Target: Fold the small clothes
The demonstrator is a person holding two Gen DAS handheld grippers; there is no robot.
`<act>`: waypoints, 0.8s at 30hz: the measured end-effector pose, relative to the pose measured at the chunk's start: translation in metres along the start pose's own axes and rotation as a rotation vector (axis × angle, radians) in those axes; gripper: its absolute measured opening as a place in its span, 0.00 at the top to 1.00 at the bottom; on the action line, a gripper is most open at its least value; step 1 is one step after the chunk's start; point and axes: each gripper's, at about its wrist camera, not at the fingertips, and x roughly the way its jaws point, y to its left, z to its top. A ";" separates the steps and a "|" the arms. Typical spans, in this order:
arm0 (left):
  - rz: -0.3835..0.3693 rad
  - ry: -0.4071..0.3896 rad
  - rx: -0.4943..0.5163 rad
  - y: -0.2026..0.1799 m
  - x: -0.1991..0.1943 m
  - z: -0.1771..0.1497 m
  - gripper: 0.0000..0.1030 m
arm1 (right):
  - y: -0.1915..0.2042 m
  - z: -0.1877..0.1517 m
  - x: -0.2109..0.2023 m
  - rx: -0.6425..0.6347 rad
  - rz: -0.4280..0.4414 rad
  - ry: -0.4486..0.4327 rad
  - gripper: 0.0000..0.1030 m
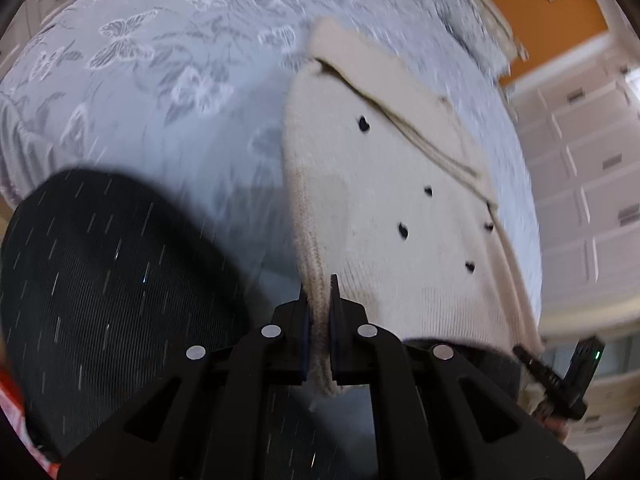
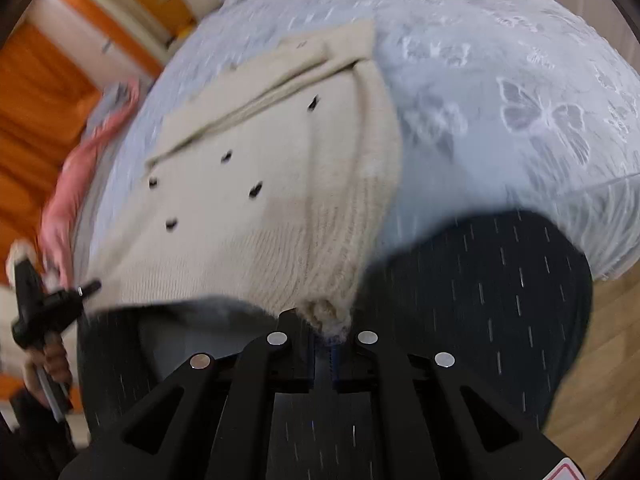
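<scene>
We saw a bed [image 1: 168, 92] under a pale blue cover printed with butterflies, and on it a cream knitted cardigan [image 1: 380, 184] with small dark buttons [image 1: 363, 123], its far end lying on the cover and its near edge lifted. We stood at the bedside in dark pinstriped trousers [image 1: 104, 276]. Our left gripper [image 1: 320, 292] had its fingers closed on one ribbed corner of the hem; our right gripper [image 2: 324, 320] had its fingers clamped on the other bunched corner. A pink garment [image 2: 76, 184] lay near the bed's far edge.
</scene>
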 end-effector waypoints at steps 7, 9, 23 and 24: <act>-0.013 0.034 -0.048 0.008 -0.055 -0.031 0.94 | 0.011 -0.038 -0.045 -0.123 0.033 0.114 0.96; -0.030 -0.019 -0.044 0.002 -0.066 -0.009 0.94 | 0.010 -0.010 -0.062 -0.117 0.064 0.022 0.96; 0.051 -0.269 0.043 -0.048 0.073 0.196 0.66 | -0.020 0.205 0.030 0.209 0.080 -0.402 0.57; 0.044 -0.270 0.046 -0.046 0.076 0.197 0.53 | -0.020 0.202 0.031 0.205 0.073 -0.403 0.44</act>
